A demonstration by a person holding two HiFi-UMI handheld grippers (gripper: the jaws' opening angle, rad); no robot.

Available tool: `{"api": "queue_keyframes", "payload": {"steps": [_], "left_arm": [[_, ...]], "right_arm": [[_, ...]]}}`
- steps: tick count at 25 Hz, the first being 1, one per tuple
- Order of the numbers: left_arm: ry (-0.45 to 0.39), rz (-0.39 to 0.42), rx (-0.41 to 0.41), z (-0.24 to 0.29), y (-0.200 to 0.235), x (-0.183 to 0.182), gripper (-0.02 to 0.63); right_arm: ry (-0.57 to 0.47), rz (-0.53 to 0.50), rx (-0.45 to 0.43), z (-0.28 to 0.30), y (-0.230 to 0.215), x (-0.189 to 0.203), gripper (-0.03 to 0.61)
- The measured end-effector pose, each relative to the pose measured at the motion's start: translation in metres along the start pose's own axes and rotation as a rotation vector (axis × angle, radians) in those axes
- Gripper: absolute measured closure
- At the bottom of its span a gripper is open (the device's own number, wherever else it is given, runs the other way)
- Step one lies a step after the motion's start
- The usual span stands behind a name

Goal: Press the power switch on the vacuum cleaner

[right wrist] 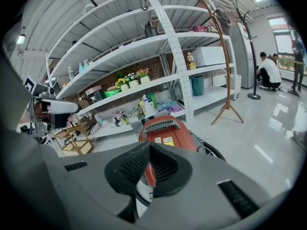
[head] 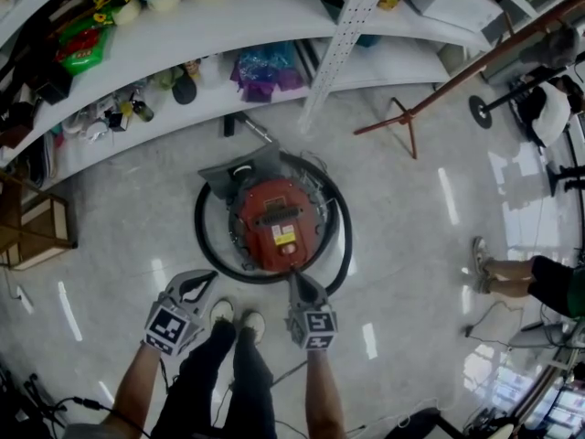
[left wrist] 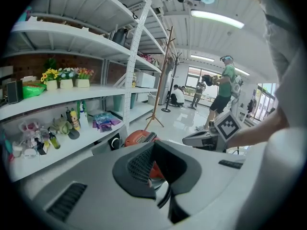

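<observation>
A red canister vacuum cleaner point(head: 277, 210) stands on the floor with its black hose point(head: 343, 236) coiled round it. It has a dark handle and a yellow label on top; I cannot pick out the power switch. My right gripper point(head: 295, 279) is shut, its tip just at the vacuum's near edge. My left gripper point(head: 212, 275) is shut and empty, left of the vacuum and outside the hose loop. The vacuum point(left wrist: 139, 137) lies beyond the left gripper point(left wrist: 154, 143). In the right gripper view the vacuum point(right wrist: 165, 133) sits straight ahead of the right gripper point(right wrist: 149, 146).
White shelves point(head: 228, 26) with bottles and flower pots run behind the vacuum. A wooden coat stand point(head: 409, 115) leans at the right, and a wooden crate point(head: 37, 231) sits at the left. My shoes point(head: 235, 316) are near the hose. Another person's legs point(head: 512, 273) show at the right.
</observation>
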State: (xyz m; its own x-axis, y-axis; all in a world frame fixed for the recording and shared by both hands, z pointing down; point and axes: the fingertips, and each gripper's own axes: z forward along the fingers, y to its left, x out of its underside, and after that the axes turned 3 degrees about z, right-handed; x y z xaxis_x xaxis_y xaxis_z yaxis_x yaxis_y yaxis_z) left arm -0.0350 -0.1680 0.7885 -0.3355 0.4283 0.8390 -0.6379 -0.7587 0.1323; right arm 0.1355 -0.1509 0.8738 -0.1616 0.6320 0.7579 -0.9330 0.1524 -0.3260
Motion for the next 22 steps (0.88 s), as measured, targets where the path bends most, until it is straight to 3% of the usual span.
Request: {"api": "queue_keyframes", "payload": {"steps": [22], "left_arm": [[0.026, 0.012, 0.02, 0.005, -0.001, 0.024, 0.62]], "right_arm": [[0.052, 0.02, 0.014, 0.06, -0.02, 0.037, 0.566]]}}
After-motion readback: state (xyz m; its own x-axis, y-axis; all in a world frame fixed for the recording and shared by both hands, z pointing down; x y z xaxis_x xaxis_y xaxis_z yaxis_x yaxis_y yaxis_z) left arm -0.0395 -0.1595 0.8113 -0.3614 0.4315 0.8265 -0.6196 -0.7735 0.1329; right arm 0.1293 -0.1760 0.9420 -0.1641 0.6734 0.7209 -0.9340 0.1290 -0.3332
